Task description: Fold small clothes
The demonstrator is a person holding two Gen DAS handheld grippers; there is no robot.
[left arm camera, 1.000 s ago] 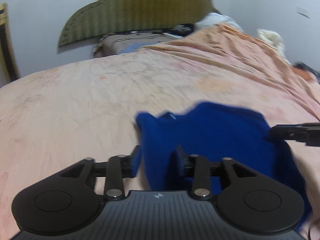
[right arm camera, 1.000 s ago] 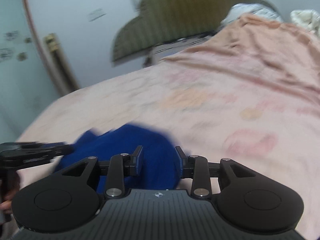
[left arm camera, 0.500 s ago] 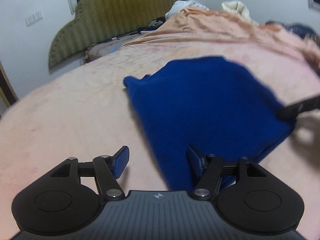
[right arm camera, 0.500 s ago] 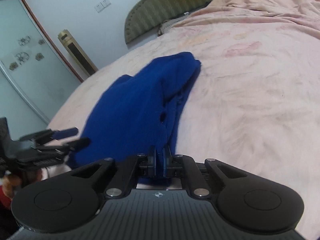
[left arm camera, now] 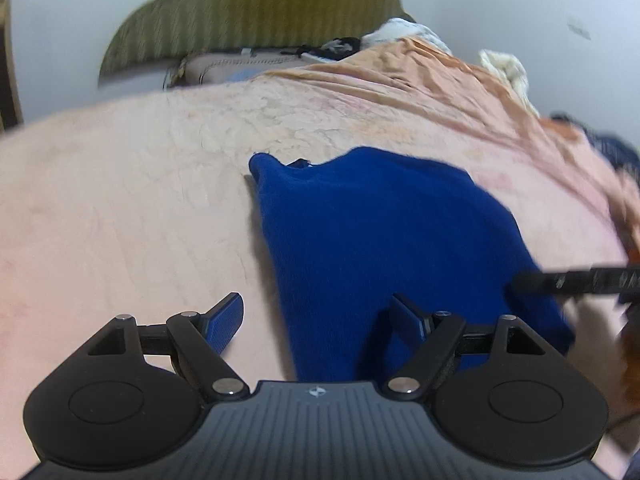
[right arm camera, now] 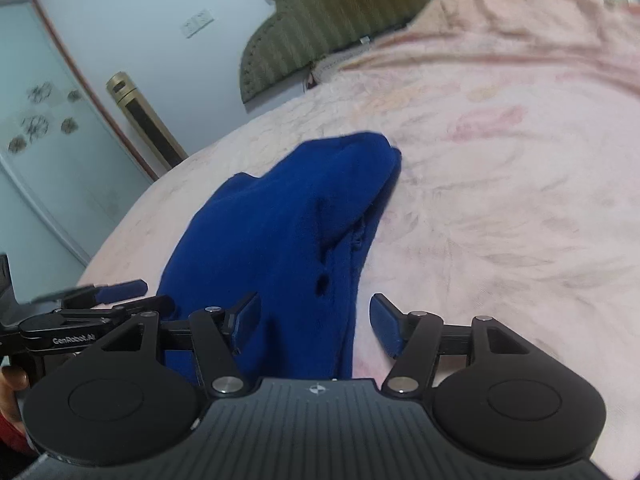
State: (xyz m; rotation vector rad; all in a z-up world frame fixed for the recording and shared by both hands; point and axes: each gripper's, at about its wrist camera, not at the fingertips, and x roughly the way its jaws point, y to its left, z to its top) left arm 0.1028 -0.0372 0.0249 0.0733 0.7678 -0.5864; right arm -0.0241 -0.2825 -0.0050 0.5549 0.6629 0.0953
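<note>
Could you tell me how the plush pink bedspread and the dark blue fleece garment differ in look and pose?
The plush pink bedspread is pale, faintly patterned and spread wide; the dark blue fleece garment is plain, saturated and small. The bedspread lies mostly flat; the garment is folded into layers on top of it. Both look soft.

A small garment point(left arm camera: 384, 236) of deep blue, fleecy cloth lies on the bed, doubled over into a rough trapezoid that is narrower at its far end. Seen from the right wrist, the same garment point(right arm camera: 288, 232) shows stacked layers along its right edge, with a seam and a small dark gap between them.
</note>
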